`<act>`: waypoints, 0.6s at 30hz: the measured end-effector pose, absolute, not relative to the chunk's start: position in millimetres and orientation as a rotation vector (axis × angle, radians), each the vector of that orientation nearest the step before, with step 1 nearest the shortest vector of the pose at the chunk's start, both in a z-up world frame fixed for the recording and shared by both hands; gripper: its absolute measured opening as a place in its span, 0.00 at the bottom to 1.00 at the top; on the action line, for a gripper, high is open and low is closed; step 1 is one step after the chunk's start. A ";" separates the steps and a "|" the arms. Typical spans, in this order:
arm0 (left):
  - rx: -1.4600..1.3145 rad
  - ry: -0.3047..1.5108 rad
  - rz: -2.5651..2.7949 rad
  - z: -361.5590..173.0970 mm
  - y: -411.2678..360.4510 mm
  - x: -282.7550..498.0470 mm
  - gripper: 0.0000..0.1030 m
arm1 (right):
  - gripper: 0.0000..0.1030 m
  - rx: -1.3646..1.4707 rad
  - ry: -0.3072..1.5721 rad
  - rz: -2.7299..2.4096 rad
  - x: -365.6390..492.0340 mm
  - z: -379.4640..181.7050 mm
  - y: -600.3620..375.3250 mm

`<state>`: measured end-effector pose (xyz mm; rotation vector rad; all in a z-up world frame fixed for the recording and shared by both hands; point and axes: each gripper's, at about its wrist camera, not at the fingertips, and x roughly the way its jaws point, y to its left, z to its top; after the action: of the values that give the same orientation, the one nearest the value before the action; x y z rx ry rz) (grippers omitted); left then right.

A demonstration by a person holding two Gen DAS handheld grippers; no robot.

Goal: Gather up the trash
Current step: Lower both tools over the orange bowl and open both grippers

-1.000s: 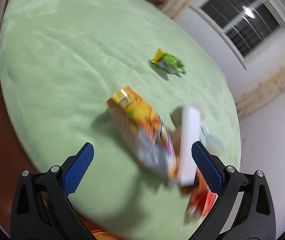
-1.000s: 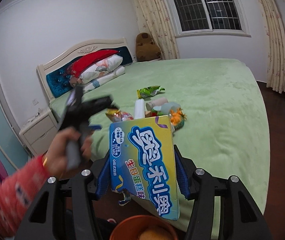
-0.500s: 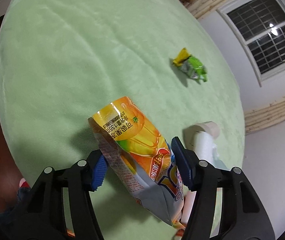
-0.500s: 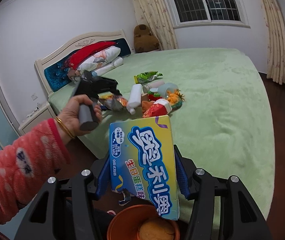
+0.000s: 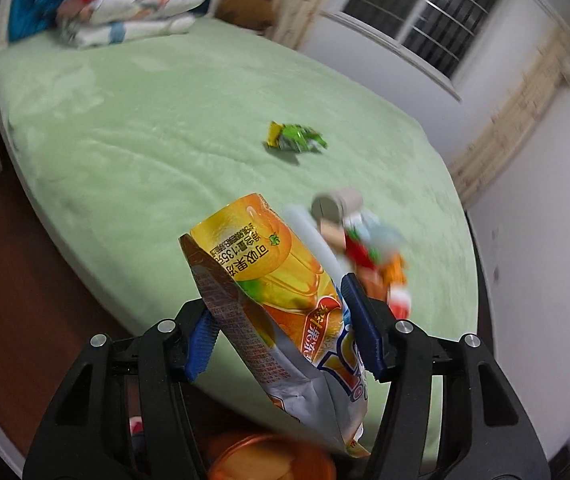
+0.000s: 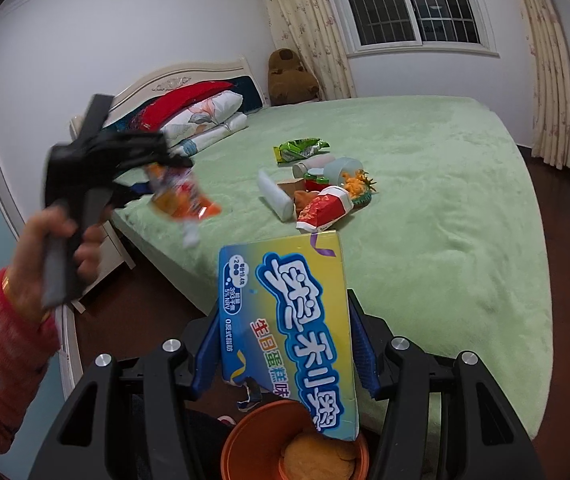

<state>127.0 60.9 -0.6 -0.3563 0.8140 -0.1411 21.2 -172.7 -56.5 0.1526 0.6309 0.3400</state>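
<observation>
My left gripper [image 5: 281, 332] jaws clamp an orange snack bag [image 5: 277, 300], my right gripper [image 6: 285, 344] jaws clamp a blue-yellow box [image 6: 293, 332] above an orange bin [image 6: 253, 436]; more litter [image 6: 321, 196] far on the green bed [image 6: 445, 208]

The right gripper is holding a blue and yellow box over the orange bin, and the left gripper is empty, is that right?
Not quite. The left gripper is not empty: it is shut on an orange snack bag, as the left wrist view shows. The rest holds: the right gripper is holding the blue and yellow box over the orange bin.
</observation>
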 end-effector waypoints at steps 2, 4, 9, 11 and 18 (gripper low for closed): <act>-0.303 0.837 -0.165 -9.9 55.7 102.2 0.55 | 0.53 0.153 0.640 0.336 17.9 -58.8 -174.6; -0.266 0.866 -0.176 -22.8 52.7 84.7 0.55 | 0.53 0.149 0.660 0.324 13.9 -63.1 -176.6; -0.128 1.014 -0.161 -76.8 39.4 49.2 0.55 | 0.53 0.155 0.750 0.303 5.8 -92.1 -176.4; -0.103 1.065 -0.175 -99.7 32.1 40.5 0.55 | 0.53 0.152 0.803 0.289 3.0 -112.1 -173.2; -0.027 1.236 -0.183 -198.1 -9.6 19.1 0.55 | 0.53 0.148 0.998 0.248 9.7 -190.2 -162.0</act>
<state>19.1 -9.6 -198.1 -0.0275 1.2361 -0.1831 9.7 -162.0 -190.2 0.1479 0.9984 0.2479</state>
